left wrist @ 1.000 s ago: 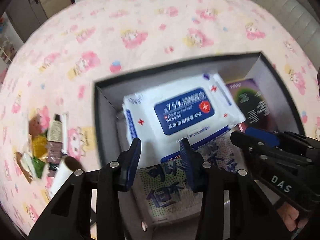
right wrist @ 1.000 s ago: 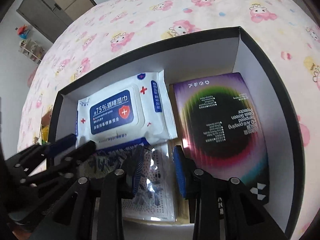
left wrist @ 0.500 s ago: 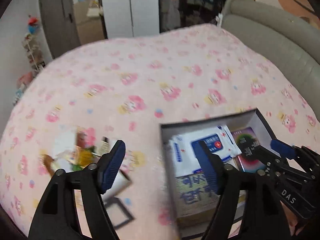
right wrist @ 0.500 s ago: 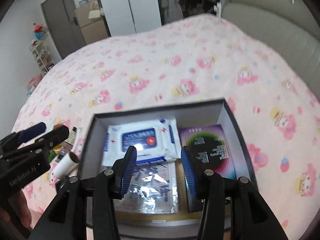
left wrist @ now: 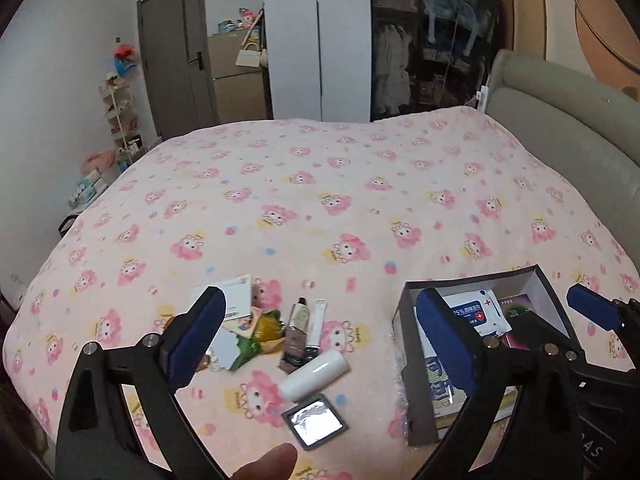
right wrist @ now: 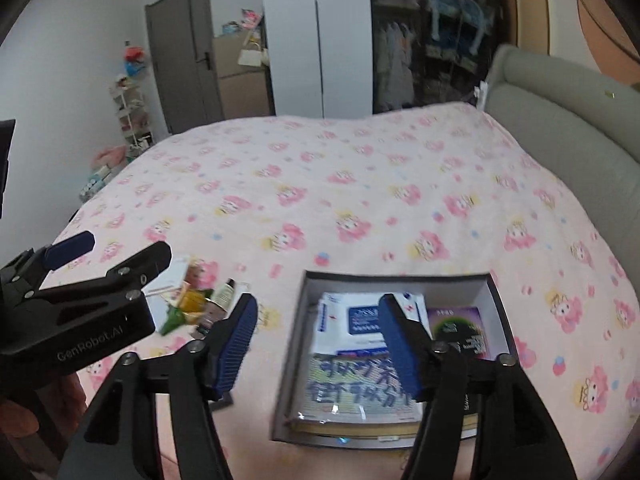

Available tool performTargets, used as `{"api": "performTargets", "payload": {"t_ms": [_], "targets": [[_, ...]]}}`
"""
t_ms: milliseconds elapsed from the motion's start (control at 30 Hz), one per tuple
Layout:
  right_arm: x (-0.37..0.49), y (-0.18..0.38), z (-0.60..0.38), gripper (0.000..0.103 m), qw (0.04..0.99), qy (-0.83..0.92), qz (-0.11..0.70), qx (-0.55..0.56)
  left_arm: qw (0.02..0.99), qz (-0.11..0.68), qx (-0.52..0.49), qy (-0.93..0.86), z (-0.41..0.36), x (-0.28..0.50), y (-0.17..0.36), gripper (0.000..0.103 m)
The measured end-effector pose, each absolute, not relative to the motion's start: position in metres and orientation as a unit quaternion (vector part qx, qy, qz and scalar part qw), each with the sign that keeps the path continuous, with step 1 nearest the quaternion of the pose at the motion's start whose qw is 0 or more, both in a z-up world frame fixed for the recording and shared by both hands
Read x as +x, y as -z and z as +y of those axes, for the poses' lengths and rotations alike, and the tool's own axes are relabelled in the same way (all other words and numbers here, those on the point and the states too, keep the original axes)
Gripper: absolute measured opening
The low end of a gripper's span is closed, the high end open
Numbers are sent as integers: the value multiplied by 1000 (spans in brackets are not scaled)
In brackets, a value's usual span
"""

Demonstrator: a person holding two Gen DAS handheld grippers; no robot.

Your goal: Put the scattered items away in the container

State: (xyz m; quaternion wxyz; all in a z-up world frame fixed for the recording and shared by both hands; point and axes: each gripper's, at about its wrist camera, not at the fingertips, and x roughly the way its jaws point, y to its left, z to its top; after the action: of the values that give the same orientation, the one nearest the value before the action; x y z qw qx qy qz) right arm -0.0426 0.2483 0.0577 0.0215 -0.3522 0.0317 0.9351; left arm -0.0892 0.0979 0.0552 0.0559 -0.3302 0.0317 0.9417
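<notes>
Resting on the pink patterned blanket (left wrist: 320, 168), the grey box (left wrist: 416, 420) sits to the right, holding a white wipes pack (left wrist: 476, 314), a purple carton (right wrist: 460, 330) beside it, and a printed bag (right wrist: 352, 388) in the near part.

Left gripper (left wrist: 320, 340): jaws spread wide, holding nothing, raised above the blanket. Between its fingers lies the loose pile, well apart from the box: a white card (left wrist: 236, 298), green and yellow packets (left wrist: 260, 332), a dark tube (left wrist: 296, 332), a thin white stick (left wrist: 316, 324), a white bottle (left wrist: 314, 374) lying on its side, and a small square mirror (left wrist: 314, 424) nearest the camera.

Right gripper (right wrist: 316, 344): jaws wide apart, holding nothing, raised above the box, its right finger over the contents and its left finger over the blanket.
</notes>
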Motion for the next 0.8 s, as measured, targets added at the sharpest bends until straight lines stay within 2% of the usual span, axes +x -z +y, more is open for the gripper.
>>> {"api": "performTargets", "payload": {"t_ms": [300,800], "targets": [[-28,-62,215,67,6,-935,51,-351,46,22,-303,-952,59,-63,-68,102],[21,-73,170,68,-35,-946,6,-323,50,4,-297,-954,25,-1,-74,102]]}}
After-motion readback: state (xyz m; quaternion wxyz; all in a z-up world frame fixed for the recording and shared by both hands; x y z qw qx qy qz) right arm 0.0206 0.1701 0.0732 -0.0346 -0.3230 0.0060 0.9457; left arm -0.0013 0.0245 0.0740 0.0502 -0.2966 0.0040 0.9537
